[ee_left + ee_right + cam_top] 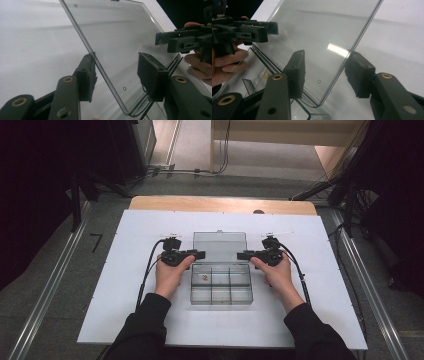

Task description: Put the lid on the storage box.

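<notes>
Clear plastic compartment box sits at the middle of the white board, near the person's edge. Its clear lid stands raised at the far side. Box has six compartments; a small tan item lies in the far-left one. No readable writing or brand on box or lid.

Left gripper is at the lid's left edge. In the left gripper view its jaws are partly open and straddle the lid edge; one pad seems to touch it, the other stands off. Right gripper is at the lid's right edge, with the same straddle in the right gripper view, partly open, lid between the pads, no firm clamp seen.
</notes>
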Tool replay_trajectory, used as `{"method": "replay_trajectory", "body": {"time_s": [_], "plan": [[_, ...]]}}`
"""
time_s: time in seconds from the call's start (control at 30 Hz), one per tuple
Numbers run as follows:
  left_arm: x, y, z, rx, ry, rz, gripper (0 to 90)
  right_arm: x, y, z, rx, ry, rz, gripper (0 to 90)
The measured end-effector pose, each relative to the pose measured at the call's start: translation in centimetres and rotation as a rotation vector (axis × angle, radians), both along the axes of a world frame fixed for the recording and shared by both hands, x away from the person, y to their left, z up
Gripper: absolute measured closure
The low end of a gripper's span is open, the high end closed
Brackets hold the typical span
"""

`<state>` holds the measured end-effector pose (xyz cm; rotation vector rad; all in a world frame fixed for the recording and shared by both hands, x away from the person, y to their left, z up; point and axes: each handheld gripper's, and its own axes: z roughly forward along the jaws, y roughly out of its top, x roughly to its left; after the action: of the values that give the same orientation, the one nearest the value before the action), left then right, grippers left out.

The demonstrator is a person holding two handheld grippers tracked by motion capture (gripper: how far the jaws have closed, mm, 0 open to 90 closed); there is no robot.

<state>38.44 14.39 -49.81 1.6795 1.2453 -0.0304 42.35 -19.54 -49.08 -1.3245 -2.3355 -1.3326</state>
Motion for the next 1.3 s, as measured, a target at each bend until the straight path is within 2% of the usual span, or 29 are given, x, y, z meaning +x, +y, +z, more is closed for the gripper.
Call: {"method": "replay_trajectory", "body": {"time_s": [0.4,0.47,0.77,0.93,1.03,1.13,1.17,1.2,1.3], "plan": [[-0.5,0.4,0.9,-0.010,-0.052,-0.010,64.3,-0.7,-0.4,0.9,-0.003,-0.082,0.029,61.5],[-0.6,0.6,1.2,-0.007,-0.070,-0.018,66.2,-0.8,-0.5,1.0,-0.001,-0.095,0.034,63.8],[-1.1,0.9,1.9,-0.024,-0.117,-0.054,73.9,-1.7,-0.9,1.6,-0.007,-0.186,0.057,72.2],[-1.1,1.0,2.1,-0.016,-0.123,-0.075,73.4,-2.2,-1.0,1.7,-0.014,-0.229,0.063,73.2],[-0.9,0.7,2.7,-0.009,-0.124,-0.083,67.2,-2.3,-1.0,1.7,-0.020,-0.249,0.065,73.4],[-0.6,0.4,3.7,-0.011,-0.151,-0.062,60.3,-2.5,-1.0,1.7,-0.024,-0.262,0.065,73.6],[-0.6,0.4,3.7,-0.011,-0.151,-0.062,59.5,-2.5,-1.0,1.7,-0.028,-0.265,0.066,73.6],[-0.3,0.4,4.3,-0.015,-0.165,-0.047,59.4,-2.6,-1.0,1.7,-0.029,-0.270,0.065,73.6],[0.0,0.3,5.2,-0.023,-0.179,-0.031,58.6,-2.7,-0.9,1.8,-0.042,-0.285,0.069,73.5]]}}
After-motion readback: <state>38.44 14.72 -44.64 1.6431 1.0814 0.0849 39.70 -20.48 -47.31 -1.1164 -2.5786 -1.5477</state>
